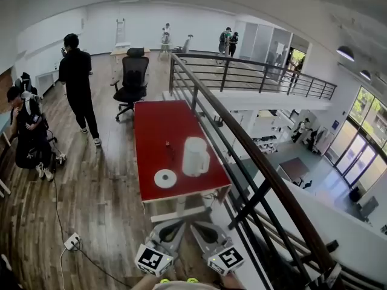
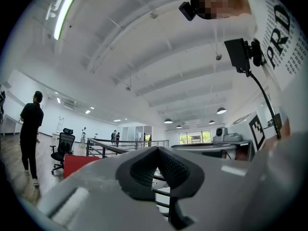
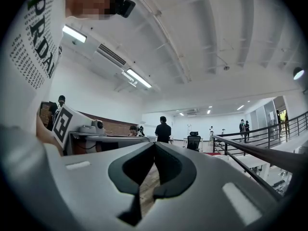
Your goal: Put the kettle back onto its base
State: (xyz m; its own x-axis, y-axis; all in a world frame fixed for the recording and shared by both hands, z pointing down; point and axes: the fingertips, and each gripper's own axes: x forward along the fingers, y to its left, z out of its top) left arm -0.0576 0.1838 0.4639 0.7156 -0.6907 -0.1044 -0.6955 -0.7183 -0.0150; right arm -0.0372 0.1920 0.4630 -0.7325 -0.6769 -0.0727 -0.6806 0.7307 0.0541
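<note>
In the head view, the white kettle (image 1: 195,156) stands upright on the red table (image 1: 160,122), near its front right corner. Its round white base (image 1: 165,178) lies flat just left of it, apart from the kettle. Both grippers hang low in front of the table's near edge, well short of the kettle. My left gripper (image 1: 177,225) (image 2: 156,148) has its jaws closed tip to tip with nothing between them. Beside it, my right gripper (image 1: 198,226) (image 3: 154,144) is shut and empty too. Both point roughly level towards the room.
A dark metal railing (image 1: 242,139) runs along the table's right side over a drop to a lower floor. A small dark object (image 1: 169,146) stands on the table behind the base. An office chair (image 1: 133,77), a standing person (image 1: 78,89), a seated person (image 1: 27,132) and a floor power strip (image 1: 72,241) are to the left.
</note>
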